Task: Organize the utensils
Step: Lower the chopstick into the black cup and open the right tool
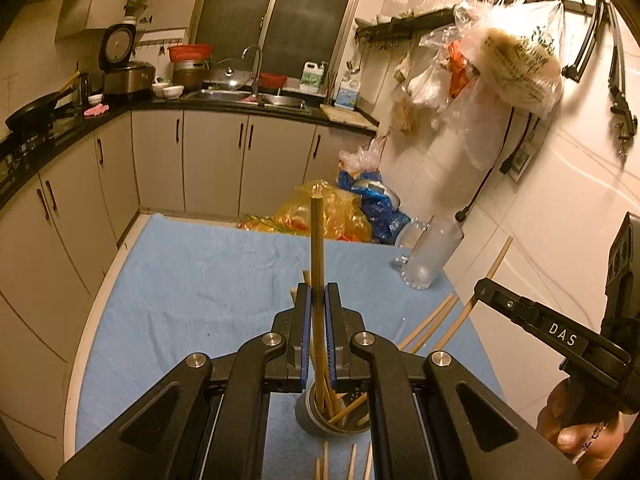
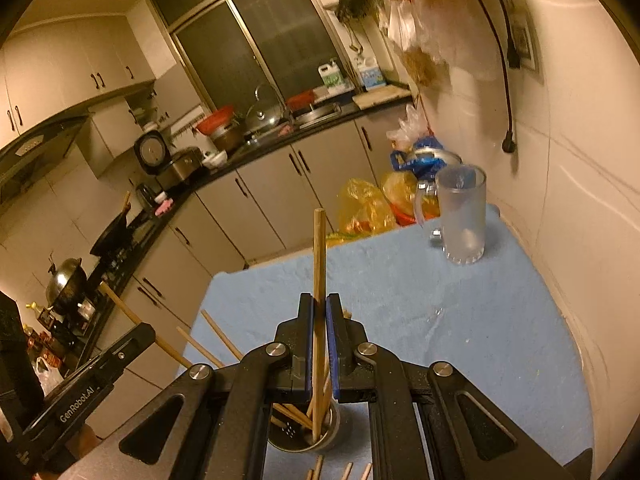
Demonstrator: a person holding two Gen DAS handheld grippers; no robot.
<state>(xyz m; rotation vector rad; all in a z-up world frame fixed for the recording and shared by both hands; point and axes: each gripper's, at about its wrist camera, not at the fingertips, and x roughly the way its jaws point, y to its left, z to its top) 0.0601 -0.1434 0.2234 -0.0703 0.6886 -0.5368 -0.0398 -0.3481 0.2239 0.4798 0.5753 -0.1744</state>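
- Both grippers, left gripper (image 1: 317, 300) and right gripper (image 2: 319, 312), have jaws clenched on one wooden chopstick each.
- Metal cup (image 1: 310, 420) is half hidden behind them.

Home kitchen: sink (image 1: 256, 98) under a dark window (image 1: 276, 16), rice cooker (image 1: 126, 68), wok (image 2: 66, 280) on what looks like a stove, grey cabinets (image 1: 212, 160).

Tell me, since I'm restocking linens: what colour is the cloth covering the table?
Light blue, plain with no pattern. The cloth shows best in the right wrist view.
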